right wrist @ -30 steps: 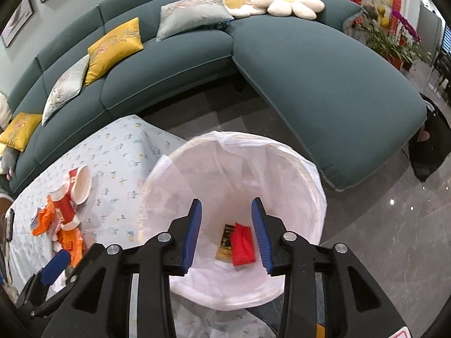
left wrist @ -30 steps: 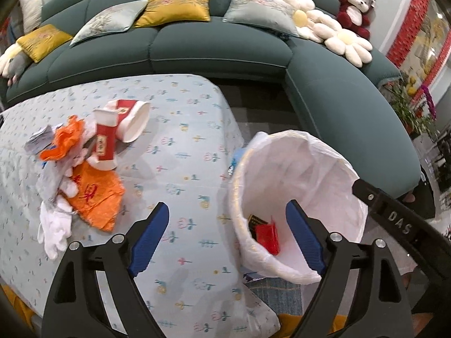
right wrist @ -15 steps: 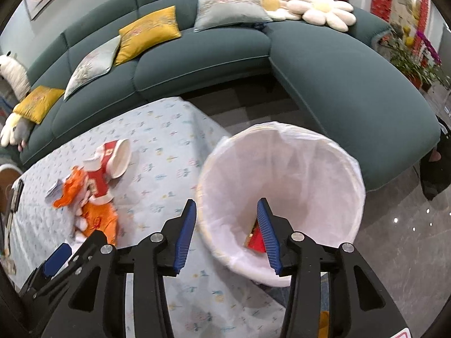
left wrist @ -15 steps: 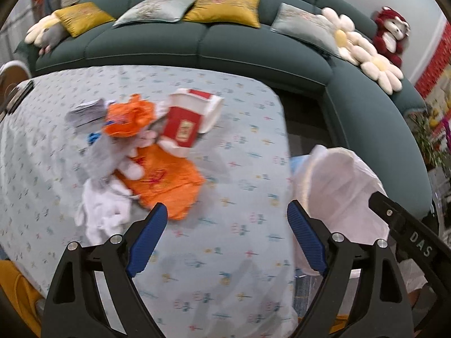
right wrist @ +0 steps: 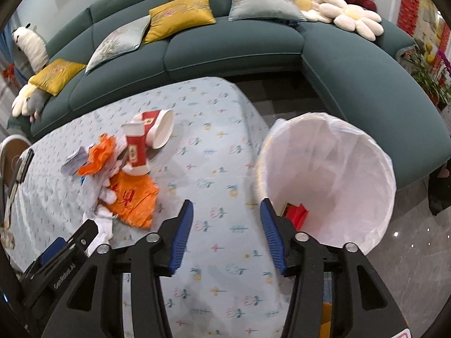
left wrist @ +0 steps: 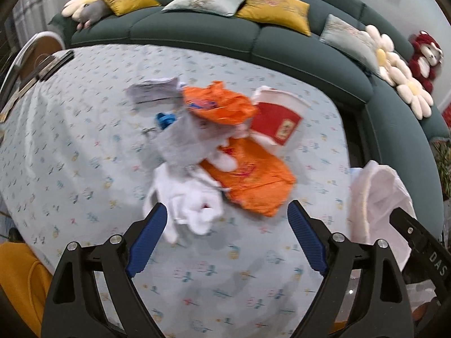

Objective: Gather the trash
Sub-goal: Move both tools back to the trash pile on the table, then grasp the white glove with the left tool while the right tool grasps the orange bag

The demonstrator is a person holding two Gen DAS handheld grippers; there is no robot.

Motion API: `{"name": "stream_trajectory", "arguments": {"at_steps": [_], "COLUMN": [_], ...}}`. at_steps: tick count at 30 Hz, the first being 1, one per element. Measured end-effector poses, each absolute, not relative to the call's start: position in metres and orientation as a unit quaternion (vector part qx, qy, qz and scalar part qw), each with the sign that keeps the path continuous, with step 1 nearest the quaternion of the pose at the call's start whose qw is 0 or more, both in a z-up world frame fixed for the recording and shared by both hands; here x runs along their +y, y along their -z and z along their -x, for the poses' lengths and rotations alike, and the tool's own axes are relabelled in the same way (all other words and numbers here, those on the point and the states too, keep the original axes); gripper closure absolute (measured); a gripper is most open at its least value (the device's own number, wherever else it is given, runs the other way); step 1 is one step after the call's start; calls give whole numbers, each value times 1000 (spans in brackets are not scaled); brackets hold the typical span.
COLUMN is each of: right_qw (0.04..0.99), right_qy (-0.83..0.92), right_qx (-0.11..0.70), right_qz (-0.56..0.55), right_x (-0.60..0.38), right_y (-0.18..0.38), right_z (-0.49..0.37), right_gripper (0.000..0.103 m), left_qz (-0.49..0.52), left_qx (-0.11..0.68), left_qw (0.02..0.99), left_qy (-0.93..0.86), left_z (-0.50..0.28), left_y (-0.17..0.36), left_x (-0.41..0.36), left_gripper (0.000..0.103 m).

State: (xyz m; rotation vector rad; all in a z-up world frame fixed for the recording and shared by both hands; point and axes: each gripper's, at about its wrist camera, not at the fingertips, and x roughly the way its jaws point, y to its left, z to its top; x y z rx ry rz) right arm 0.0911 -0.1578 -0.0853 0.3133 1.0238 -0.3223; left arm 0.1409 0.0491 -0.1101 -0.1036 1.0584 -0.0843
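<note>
A trash pile lies on the flowered tablecloth (left wrist: pixel 84 146): a flat orange wrapper (left wrist: pixel 253 180), a crumpled orange wrapper (left wrist: pixel 220 107), red paper cups (left wrist: pixel 277 122), white tissue (left wrist: pixel 194 205) and grey paper (left wrist: pixel 186 138). My left gripper (left wrist: pixel 225 222) hovers just short of the tissue, its jaws wide and still opening, nothing between them. My right gripper (right wrist: pixel 227 211) hangs over the table's edge beside the white-lined bin (right wrist: pixel 338 163), jaws opening and empty. A red packet (right wrist: pixel 297 214) lies in the bin. The cups (right wrist: pixel 146 138) and the wrapper (right wrist: pixel 135 200) show at its left.
A dark green corner sofa (right wrist: pixel 231 48) with yellow and grey cushions, flower cushions and plush toys wraps behind the table. Dark flat objects (left wrist: pixel 48 64) lie at the table's far left edge. Glossy floor (right wrist: pixel 417 248) runs right of the bin.
Both grippers have swung left, away from the bin and over the table. The trash pile now sits in the middle of the left view. The right jaws have widened.
</note>
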Motion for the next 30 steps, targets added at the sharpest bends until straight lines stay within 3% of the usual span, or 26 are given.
{"name": "stream_trajectory", "arguments": {"at_steps": [20, 23, 25, 26, 28, 30], "right_qw": [824, 819, 816, 815, 812, 807], "right_qy": [98, 95, 91, 90, 89, 89], "right_qx": [540, 548, 552, 553, 559, 565], "right_qz": [-139, -143, -146, -145, -143, -148], "right_x": [-90, -88, -86, -86, -84, -83], "right_y": [138, 146, 152, 154, 161, 168], "right_z": [-146, -153, -159, -161, -167, -173], "right_gripper": [52, 52, 52, 52, 52, 52], "left_qz": [89, 92, 99, 100, 97, 97], "left_qx": [585, 595, 606, 606, 601, 603], "left_qw": [806, 799, 789, 789, 792, 791], "left_qy": [1, 9, 26, 28, 37, 46], "left_z": [-184, -186, -186, -186, -184, -182], "left_y": [180, 189, 195, 194, 192, 192], "left_x": [97, 99, 99, 100, 100, 102], "left_gripper": [15, 32, 50, 53, 74, 78]}}
